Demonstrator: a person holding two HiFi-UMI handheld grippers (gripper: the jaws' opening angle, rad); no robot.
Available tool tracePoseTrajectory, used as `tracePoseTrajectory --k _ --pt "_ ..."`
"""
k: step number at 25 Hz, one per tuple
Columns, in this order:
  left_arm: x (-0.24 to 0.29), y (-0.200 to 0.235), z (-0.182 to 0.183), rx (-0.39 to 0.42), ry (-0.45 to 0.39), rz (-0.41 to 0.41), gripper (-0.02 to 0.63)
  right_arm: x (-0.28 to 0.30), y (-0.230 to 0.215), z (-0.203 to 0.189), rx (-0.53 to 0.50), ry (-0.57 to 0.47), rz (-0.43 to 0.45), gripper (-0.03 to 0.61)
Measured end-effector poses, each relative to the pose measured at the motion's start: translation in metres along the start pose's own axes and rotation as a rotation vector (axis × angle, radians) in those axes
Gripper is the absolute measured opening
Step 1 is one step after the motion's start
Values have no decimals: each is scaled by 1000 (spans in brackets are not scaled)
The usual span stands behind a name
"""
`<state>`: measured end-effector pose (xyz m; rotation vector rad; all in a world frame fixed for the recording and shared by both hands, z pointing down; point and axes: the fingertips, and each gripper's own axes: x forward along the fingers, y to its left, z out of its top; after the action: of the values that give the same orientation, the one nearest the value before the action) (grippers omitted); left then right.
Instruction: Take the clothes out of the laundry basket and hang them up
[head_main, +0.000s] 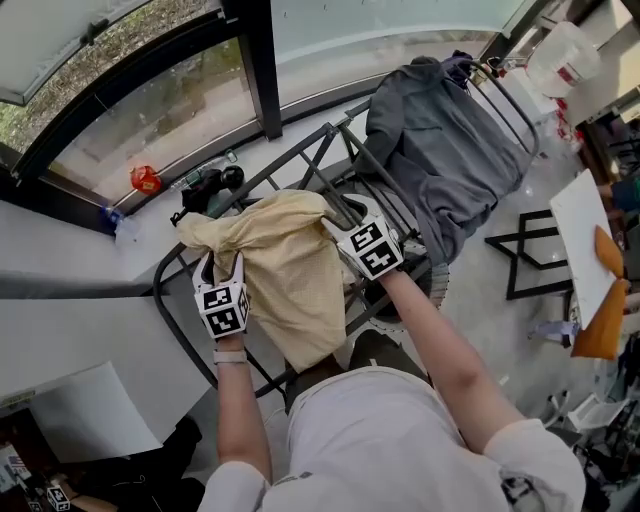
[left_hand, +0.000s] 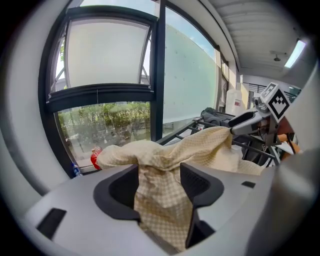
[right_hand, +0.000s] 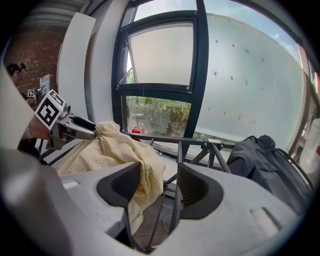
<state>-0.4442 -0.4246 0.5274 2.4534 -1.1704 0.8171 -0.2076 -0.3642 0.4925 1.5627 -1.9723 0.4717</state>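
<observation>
A pale yellow garment (head_main: 292, 268) of fine checked, waffle-like weave lies draped over the dark metal bars of a drying rack (head_main: 300, 160) in front of the window. Its cloth is crumpled and bunched along the top, rising to a gathered peak at the person's left. The longer part hangs down below the bars toward the person.

The left gripper (head_main: 222, 265) sits at the left end of the garment. In the left gripper view its jaws stand wide apart. A fold of the yellow cloth (left_hand: 160, 200) hangs loose in the gap between them, and the pads are not pressed on it.

The right gripper (head_main: 340, 228) is at the garment's right end. Its own view shows its jaws spread as well. The edge of the cloth (right_hand: 145, 175) falls just beside the left jaw, and a rack bar shows through the gap with nothing clamped.

Farther along the rack, well apart from the yellow one, a grey garment (head_main: 440, 150) hangs over the far end.
</observation>
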Motion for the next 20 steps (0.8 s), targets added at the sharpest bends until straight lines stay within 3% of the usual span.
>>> tracePoseTrajectory --k 4,11,20 --pt "-30 -27 0 -10 -25 -1 247 -36 9 -13 14 -28 31 218" --pt "-100 -103 29 2 -184 -47 247 -128 22 -30 85 -192 58 218" --pt "-179 -249 59 63 -352 -261 247 -282 11 -62 170 -413 23 216"
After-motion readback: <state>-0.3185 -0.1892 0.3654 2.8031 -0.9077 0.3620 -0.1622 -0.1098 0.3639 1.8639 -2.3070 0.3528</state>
